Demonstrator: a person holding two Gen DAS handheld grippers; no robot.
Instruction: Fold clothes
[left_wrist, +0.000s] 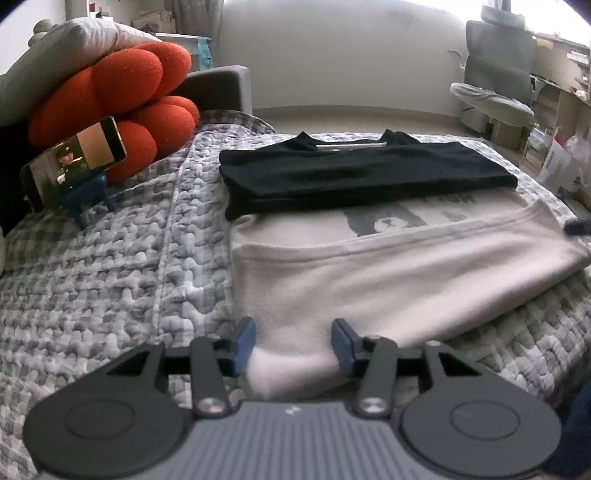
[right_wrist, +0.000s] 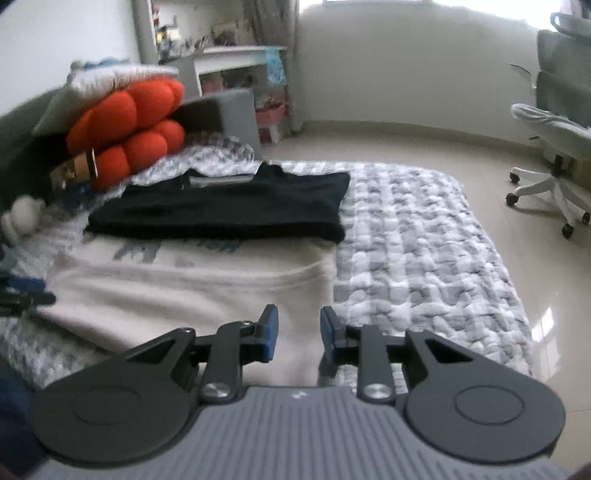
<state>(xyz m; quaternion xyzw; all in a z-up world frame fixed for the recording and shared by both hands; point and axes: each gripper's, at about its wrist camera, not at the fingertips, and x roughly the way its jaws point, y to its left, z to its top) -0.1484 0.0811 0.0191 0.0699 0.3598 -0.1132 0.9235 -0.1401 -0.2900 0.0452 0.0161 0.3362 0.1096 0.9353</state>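
While my left tongs (left_wrist: 293, 345) sit low over the bed, their blue pads are parted and straddle the near left corner of the cream shirt (left_wrist: 369, 291); the cloth lies between the pads, but they are released, not clamped. My right tongs (right_wrist: 298, 338) are likewise released, pads apart, over the shirt's near right edge: the left pad above cream fabric, the right pad above the checked grey quilt (right_wrist: 424, 258).

Cream shirt: spread flat on the quilt straight ahead of both tongs, lower hem folded up, a grey bear print showing beyond the fold. Black shirt (left_wrist: 354, 173): folded into a flat band, lying just past the cream one and overlapping its far edge, collar pointing away from me.

Ahead and to the left of my left tongs, a phone (left_wrist: 74, 158) leans on a small blue stand, screen lit, against an orange knotted cushion (left_wrist: 118, 103) with a grey pillow on top. Ahead and to the right of my right tongs, a white office chair (right_wrist: 550, 147) stands on the pale floor, well apart from the bed.
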